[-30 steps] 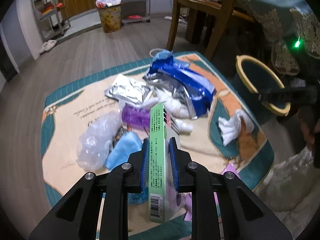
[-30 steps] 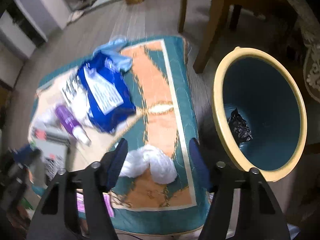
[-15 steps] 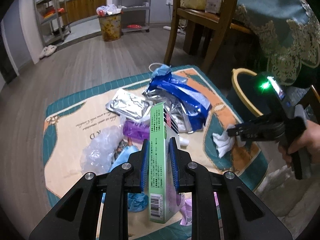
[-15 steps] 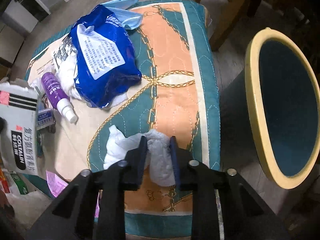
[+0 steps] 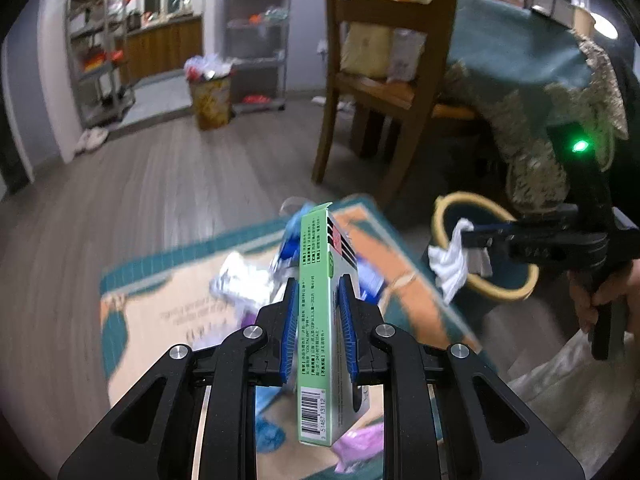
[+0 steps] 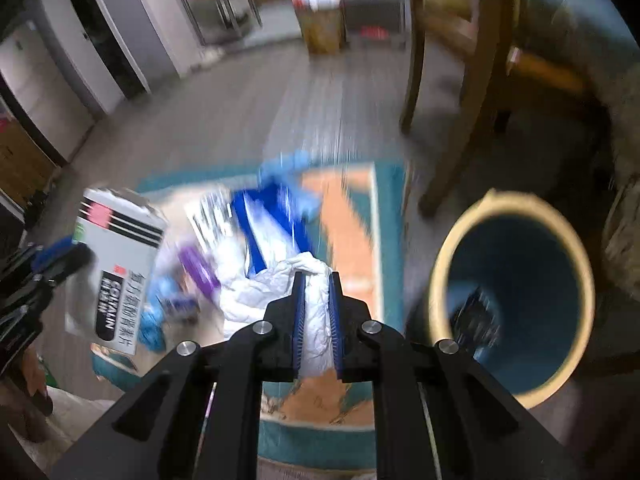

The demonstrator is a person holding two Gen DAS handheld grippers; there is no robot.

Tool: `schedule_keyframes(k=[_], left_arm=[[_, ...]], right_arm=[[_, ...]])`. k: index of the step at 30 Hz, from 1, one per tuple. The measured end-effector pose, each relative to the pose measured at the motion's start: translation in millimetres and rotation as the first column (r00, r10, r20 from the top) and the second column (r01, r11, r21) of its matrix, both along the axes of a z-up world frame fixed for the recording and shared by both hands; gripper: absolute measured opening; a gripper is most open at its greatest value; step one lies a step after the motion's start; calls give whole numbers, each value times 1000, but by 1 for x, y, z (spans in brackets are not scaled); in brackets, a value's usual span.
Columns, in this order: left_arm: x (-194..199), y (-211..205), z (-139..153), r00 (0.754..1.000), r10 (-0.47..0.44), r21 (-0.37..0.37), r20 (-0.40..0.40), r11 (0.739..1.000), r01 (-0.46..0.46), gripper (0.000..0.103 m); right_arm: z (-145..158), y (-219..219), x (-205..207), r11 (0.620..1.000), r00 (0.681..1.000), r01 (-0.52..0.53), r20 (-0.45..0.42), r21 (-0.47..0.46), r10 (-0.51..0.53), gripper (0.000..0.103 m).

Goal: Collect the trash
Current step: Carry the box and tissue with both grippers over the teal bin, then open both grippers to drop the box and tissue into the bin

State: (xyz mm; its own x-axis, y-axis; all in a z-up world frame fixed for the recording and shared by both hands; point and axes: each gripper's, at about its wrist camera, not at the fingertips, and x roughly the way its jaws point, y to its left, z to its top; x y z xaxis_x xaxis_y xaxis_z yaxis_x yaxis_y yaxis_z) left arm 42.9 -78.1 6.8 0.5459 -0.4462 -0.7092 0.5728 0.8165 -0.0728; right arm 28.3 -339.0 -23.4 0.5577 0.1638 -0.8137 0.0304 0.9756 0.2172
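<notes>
Tissue (image 6: 316, 320) clamped in right gripper (image 6: 316, 328) beside bin (image 6: 512, 308).

green-edged box (image 5: 316, 320): upright, clamped above rug | white tissue wad (image 6: 316, 312): pinched, dangling beside yellow-rimmed bin (image 6: 440, 276)

Left gripper (image 5: 318, 332): matte black linkage arms with triangular cut-outs, four silver round screw heads, ribbed blue pads on the jaws. Right gripper (image 6: 316, 324): same build, black arms, silver screws, blue ribbed pads. Seen from the left wrist view, its black body carries a lit green LED; bare-skinned hand (image 5: 600, 300) on handle.
</notes>
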Motion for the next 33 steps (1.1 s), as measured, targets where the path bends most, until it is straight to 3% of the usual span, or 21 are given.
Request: schedule_keyframes(k=[4, 6, 10, 12, 15, 20, 29, 33], left_arm=[[2, -38, 42, 992, -101, 0, 76, 995, 101, 21], [2, -61, 47, 983, -151, 27, 108, 988, 149, 21], [7, -105, 33, 975, -206, -16, 82, 978, 208, 21], [13, -130, 23, 971, -235, -43, 43, 971, 237, 21], [9, -174, 13, 954, -297, -33, 48, 954, 299, 21], [8, -232, -13, 936, -353, -46, 10, 935, 353, 22], [10, -288, -60, 917, -397, -2, -41, 918, 398, 22], [9, -298, -78, 912, -405, 31, -67, 912, 408, 25]], right_arm=[[35, -56, -5, 996, 993, 87, 81, -34, -84, 11], [38, -91, -11, 987, 983, 157, 97, -32, -153, 11], [11, -159, -29, 949, 947, 315, 63, 12, -316, 11], [-9, -182, -33, 933, 933, 359, 19, 1, -359, 11], [-28, -208, -38, 920, 920, 391, -23, -8, -391, 11], [-56, -230, -32, 910, 905, 412, -99, -45, -414, 11], [-62, -234, -33, 905, 898, 424, -107, -39, -426, 12], [-60, -235, -36, 899, 894, 436, -102, -39, -437, 31]])
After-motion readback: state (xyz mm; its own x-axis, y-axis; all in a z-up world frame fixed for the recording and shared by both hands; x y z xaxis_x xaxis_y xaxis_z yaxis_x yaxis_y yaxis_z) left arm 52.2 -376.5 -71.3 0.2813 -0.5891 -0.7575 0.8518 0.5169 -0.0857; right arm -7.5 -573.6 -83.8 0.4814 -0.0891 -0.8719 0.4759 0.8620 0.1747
